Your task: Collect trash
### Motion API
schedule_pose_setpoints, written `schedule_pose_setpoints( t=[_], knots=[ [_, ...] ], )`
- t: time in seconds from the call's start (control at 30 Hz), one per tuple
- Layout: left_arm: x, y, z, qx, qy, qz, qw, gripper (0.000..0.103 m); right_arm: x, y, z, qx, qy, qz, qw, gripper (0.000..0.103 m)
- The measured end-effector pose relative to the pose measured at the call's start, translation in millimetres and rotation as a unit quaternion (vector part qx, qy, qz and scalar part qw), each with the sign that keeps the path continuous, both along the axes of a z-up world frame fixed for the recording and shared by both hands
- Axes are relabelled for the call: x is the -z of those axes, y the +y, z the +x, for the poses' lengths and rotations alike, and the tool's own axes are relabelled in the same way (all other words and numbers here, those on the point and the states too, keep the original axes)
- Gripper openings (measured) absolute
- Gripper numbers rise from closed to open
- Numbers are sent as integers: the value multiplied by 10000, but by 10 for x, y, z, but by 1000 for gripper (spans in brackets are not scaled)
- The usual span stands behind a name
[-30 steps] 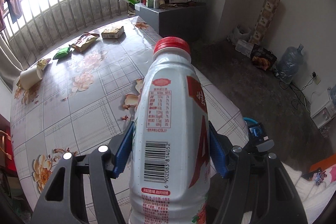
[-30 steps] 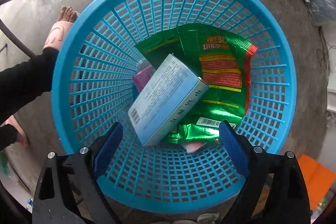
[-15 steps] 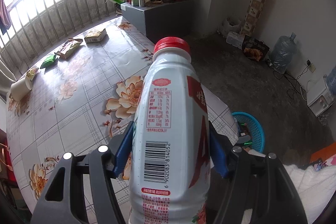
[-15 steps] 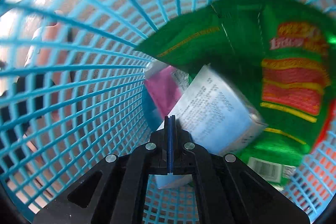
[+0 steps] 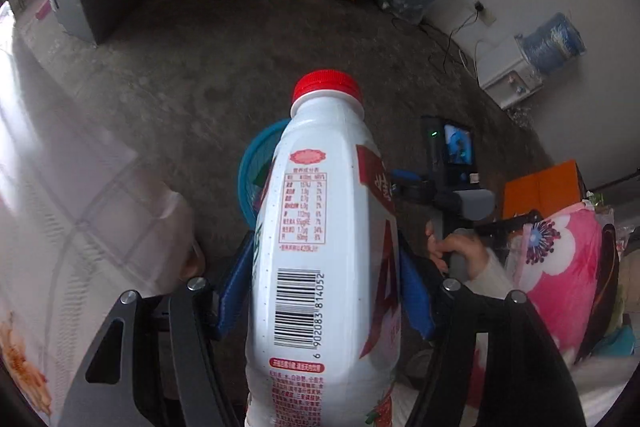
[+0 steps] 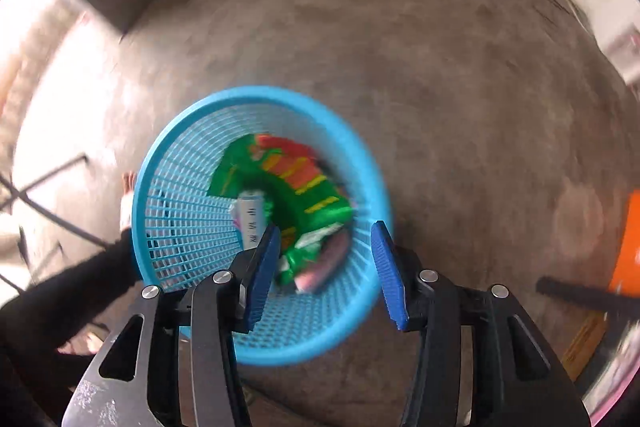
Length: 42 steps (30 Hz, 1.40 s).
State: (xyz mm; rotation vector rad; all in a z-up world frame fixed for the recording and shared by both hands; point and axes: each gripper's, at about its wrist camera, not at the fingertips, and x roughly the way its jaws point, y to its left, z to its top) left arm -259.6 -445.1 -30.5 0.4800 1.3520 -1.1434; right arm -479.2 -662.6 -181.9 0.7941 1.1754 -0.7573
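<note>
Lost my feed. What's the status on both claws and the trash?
Left claw gripping bottle. Right claw opening, empty, above basket. Nothing blocking.

Between your left gripper's [image 5: 326, 291] ribbed blue plastic pads [image 5: 236, 287] you've got a glossy white plastic bottle [image 5: 320, 267], smooth, with a ridged red plastic cap [image 5: 326, 87]. Ahead of your right gripper [image 6: 324, 267], its jaws opening on nothing, there's the blue plastic lattice basket [image 6: 192, 227], and in it a shiny green foil wrapper [image 6: 296, 187] and a pale cardboard box [image 6: 252, 215]. All around it, rough matt concrete floor [image 6: 440, 87].
</note>
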Motion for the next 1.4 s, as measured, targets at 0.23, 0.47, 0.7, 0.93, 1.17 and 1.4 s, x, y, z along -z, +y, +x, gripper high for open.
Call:
schedule_pose_setpoints(
  t=[0.23,0.47,0.7,0.93,1.17,1.4],
  knots=[
    [1883,-1265,-31,170,-428,1338,9899,64,-186,142,-455,575,-264,119,9979,46],
    [2383,-1360,263,-576,618,1593,9836,86,-173,338,-477,525,-314,86,9981,46],
    [1383,-1027,60,23,-612,1121,9918,86,-305,504,-158,250,-274,-220,9991,53],
    [385,-156,-113,-745,-819,235,9936,86,-473,789,15,358,-94,-563,9977,75],
    [73,661,-476,-1636,-871,-364,9820,91,-612,1147,-71,832,341,-1255,9880,81],
    [254,905,-654,-1694,-1037,-229,9798,91,-592,1495,-426,1935,504,-1366,9702,82]
  ],
)
